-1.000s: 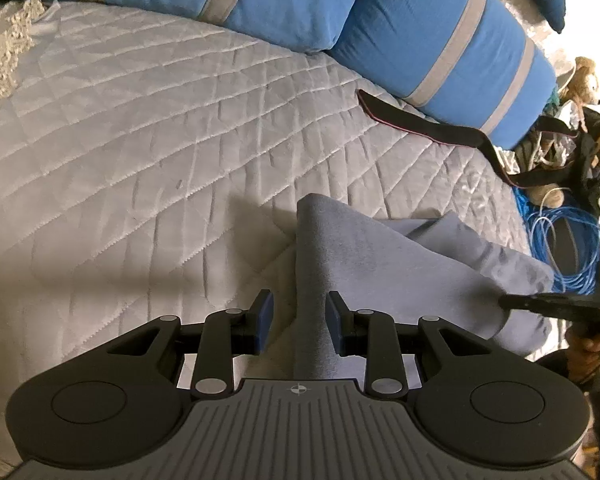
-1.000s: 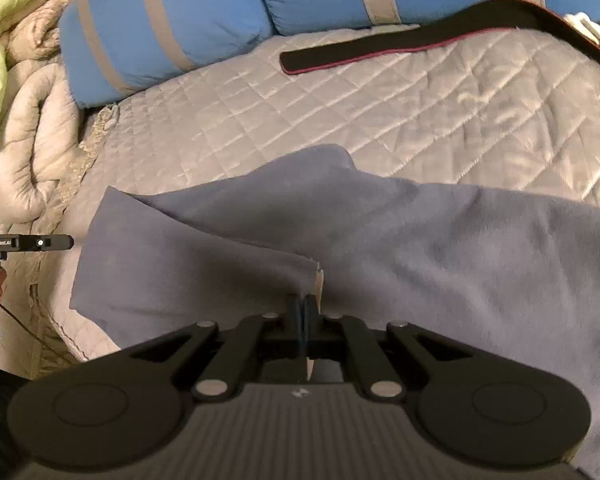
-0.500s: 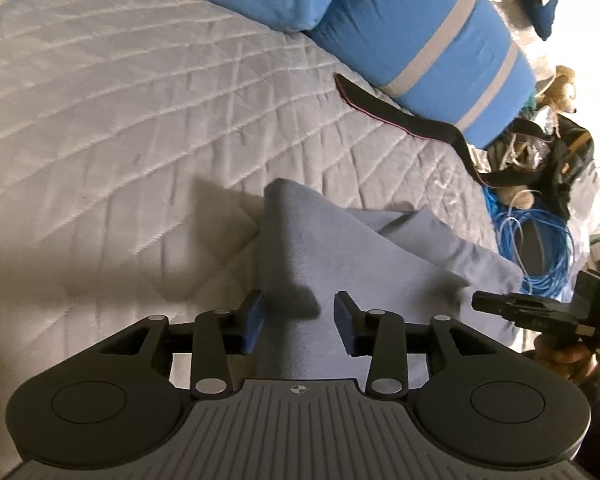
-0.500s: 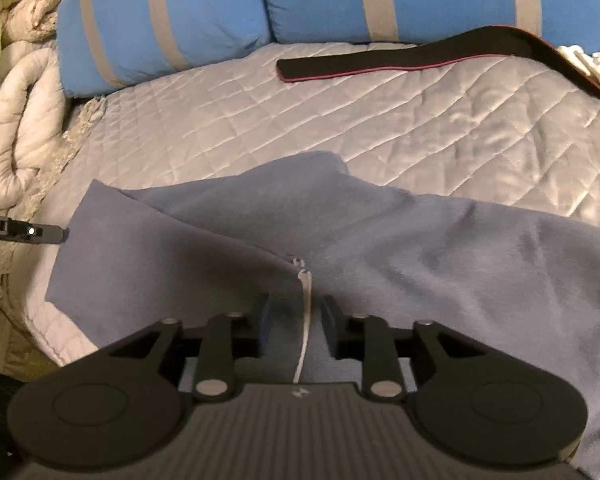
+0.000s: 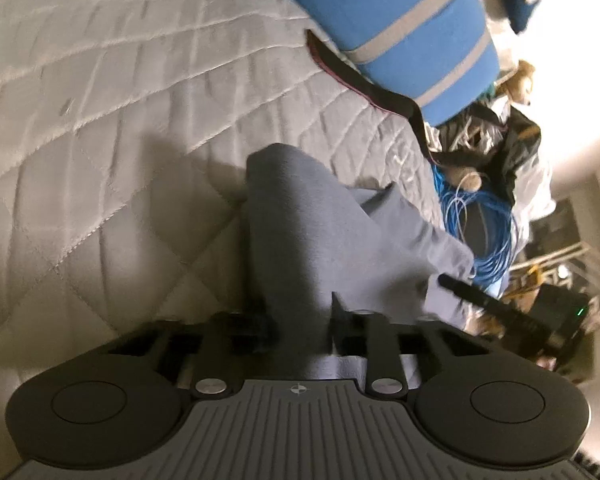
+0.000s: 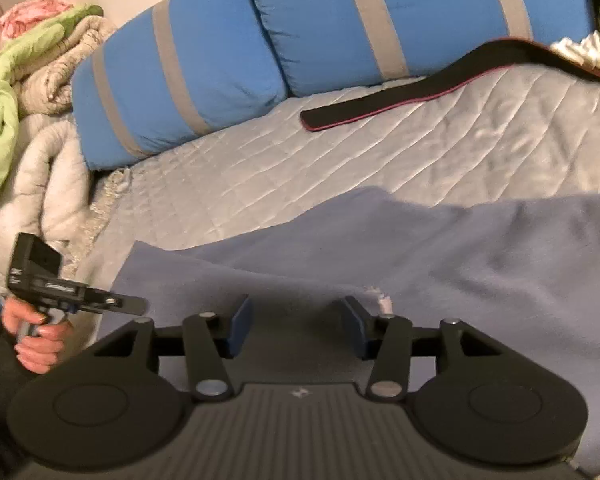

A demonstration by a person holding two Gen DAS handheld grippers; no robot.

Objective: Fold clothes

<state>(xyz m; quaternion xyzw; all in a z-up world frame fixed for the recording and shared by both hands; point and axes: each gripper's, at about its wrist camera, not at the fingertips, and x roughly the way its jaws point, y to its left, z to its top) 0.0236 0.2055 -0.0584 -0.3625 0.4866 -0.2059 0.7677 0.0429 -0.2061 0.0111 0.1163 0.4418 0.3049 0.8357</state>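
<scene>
A grey-blue fleece garment [image 5: 332,232] lies spread on the quilted bed [image 5: 100,120]. A raised fold of it runs between the fingers of my left gripper [image 5: 302,320]. The jaws are closing and the pads press on that fold. In the right wrist view the same garment [image 6: 460,260] covers the near half of the bed. My right gripper [image 6: 296,320] hovers just above it with its jaws opening and nothing pinched. A short white cord end [image 6: 384,302] lies beside its right finger. A hand [image 6: 36,336] holds the left gripper [image 6: 134,305] at the garment's left corner.
Blue pillows with grey stripes [image 6: 220,60] line the far side of the bed, with a black strap [image 6: 400,96] lying in front of them. Rolled blankets [image 6: 32,100] are piled at the left. Beyond the bed's edge sit a blue cable coil [image 5: 492,220] and clutter.
My right gripper let go of the garment edge with the white cord and spread wide. My left gripper dropped toward the bed, widened briefly, then narrowed on the raised fold.
</scene>
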